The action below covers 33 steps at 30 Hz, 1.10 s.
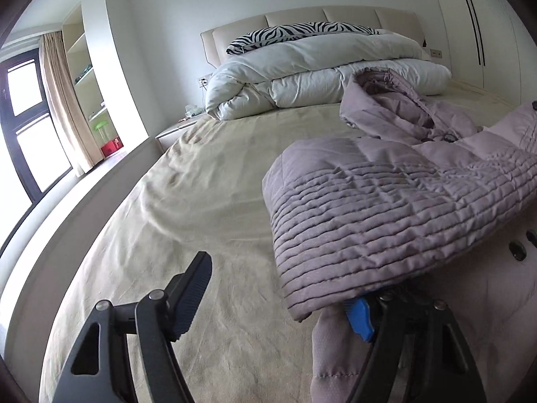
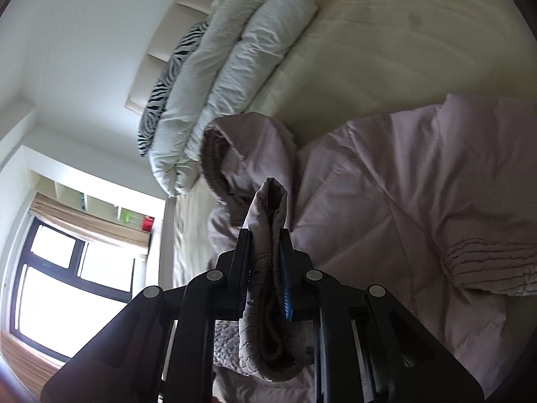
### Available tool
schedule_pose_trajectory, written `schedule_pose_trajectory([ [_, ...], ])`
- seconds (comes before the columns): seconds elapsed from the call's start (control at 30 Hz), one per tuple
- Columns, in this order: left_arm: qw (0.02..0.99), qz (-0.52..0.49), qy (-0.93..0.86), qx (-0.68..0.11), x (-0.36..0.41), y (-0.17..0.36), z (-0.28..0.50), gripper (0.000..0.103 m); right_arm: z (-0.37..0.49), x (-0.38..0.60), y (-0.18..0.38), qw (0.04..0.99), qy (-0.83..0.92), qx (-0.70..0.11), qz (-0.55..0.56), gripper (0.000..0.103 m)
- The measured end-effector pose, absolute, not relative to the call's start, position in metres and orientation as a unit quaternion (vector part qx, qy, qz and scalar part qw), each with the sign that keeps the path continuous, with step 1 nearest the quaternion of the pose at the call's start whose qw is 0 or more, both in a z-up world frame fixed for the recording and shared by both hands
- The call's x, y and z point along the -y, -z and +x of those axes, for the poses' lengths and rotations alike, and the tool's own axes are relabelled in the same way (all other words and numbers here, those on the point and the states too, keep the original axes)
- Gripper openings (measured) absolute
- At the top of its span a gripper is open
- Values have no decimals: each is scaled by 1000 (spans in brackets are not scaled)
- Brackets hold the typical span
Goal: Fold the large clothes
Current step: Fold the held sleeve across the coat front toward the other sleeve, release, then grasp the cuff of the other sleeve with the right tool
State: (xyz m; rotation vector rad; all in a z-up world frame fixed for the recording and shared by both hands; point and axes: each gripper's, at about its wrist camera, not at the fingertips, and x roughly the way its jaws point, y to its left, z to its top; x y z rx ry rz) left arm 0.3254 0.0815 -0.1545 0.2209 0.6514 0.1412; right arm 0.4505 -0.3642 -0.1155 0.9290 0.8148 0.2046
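A mauve quilted down coat (image 1: 419,181) lies on the beige bed sheet (image 1: 208,181), its hood (image 1: 379,100) toward the headboard. A ribbed sleeve end (image 1: 339,235) lies folded over the coat's body and drapes over the right finger of my left gripper (image 1: 275,299), whose jaws stand wide apart. The blue pad (image 1: 360,317) shows under the cloth. In the right wrist view the coat (image 2: 402,184) spreads across the bed. My right gripper (image 2: 266,262) is shut on a bunched fold of the coat's ribbed cuff (image 2: 265,288).
A folded white duvet (image 1: 319,74) and a zebra-print pillow (image 1: 302,32) lie at the padded headboard. A window (image 1: 23,124), curtain and shelves stand left of the bed. A wardrobe (image 1: 476,16) stands at the right.
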Motion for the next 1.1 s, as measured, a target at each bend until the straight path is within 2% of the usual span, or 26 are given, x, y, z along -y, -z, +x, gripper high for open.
schedule_pose_trajectory([
  [0.1, 936, 86, -74, -335, -90, 162, 332, 77, 457, 373, 161, 801, -56, -405, 437, 15],
  [0.2, 934, 67, -79, -341, -97, 166, 331, 83, 457, 384, 198, 790, -29, -415, 450, 14],
  [0.27, 932, 56, -82, -348, -100, 168, 333, 88, 456, 387, 212, 794, -21, -414, 446, 13],
  [0.37, 927, 33, -76, -365, -106, 168, 331, 90, 454, 392, 224, 795, -14, -402, 453, 13],
  [0.5, 923, 18, -52, -382, -109, 162, 311, 89, 452, 396, 216, 804, -14, -399, 441, 14],
  [0.63, 918, 12, -28, -396, -112, 153, 274, 89, 438, 400, 185, 833, -6, -381, 400, 15],
  [0.73, 929, 7, -33, -368, -119, 132, 259, 89, 422, 391, 153, 868, 5, -358, 344, 15],
  [0.87, 947, 10, -30, -318, -114, 101, 287, 89, 418, 346, 129, 871, -85, -368, 313, 15],
  [1.03, 941, 34, -6, -337, -86, 99, 338, 89, 426, 273, 130, 862, -168, -403, 256, 15],
  [1.1, 928, 58, -6, -369, -72, 117, 356, 80, 431, 262, 144, 861, -154, -418, 244, 15],
])
